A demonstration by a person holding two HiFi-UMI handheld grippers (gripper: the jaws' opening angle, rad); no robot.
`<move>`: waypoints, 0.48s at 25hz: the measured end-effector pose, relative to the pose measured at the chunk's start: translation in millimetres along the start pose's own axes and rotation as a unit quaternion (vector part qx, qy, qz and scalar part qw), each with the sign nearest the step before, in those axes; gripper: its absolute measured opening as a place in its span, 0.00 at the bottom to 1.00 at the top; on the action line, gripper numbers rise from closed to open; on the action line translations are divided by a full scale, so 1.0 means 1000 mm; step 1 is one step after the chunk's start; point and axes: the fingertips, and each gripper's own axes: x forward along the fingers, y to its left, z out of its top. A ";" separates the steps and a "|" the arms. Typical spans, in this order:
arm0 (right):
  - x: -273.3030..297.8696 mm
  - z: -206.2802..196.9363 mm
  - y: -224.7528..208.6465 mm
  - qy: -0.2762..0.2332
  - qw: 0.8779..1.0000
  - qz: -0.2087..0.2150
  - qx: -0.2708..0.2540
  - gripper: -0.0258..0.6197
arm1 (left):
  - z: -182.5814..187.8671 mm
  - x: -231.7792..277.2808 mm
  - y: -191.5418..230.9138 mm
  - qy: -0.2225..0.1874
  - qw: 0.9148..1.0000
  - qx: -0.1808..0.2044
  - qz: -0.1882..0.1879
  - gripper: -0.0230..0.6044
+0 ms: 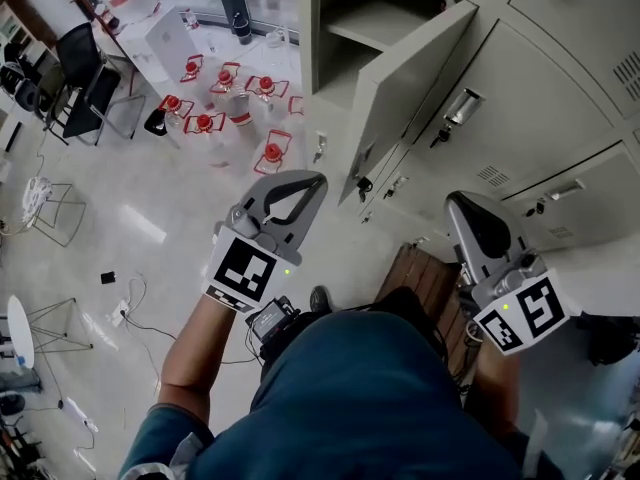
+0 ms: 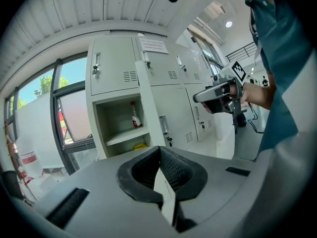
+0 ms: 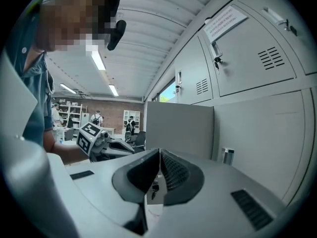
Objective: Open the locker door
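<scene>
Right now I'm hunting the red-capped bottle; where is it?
In the left gripper view, the bottle stands on the open locker shelf, right side, above a yellow item.

The floor is pale, glossy tile and reflects light in the left half of the head view. Clear bottles with red caps stand grouped on it at upper centre. A black chair stands at upper left. A wire stand sits at the left edge, and a white round table at lower left. Cables trail across the tile beside it. A brown wooden bench lies right of centre.

In the left gripper view, a tall dark-framed window at left shows sky and trees.

In the right gripper view, a ribbed white ceiling carries strip lights. A brick wall and white shelves close the far end at centre left.
</scene>
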 end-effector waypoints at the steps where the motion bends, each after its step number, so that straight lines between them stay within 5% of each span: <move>1: 0.000 0.002 0.002 -0.003 1.000 0.006 0.006 0.10 | 0.002 -0.005 0.001 -0.003 1.000 -0.005 0.003 0.06; 12: -0.002 0.010 0.016 0.009 0.999 0.045 -0.010 0.09 | 0.019 -0.048 0.025 -0.027 0.997 -0.054 0.054 0.06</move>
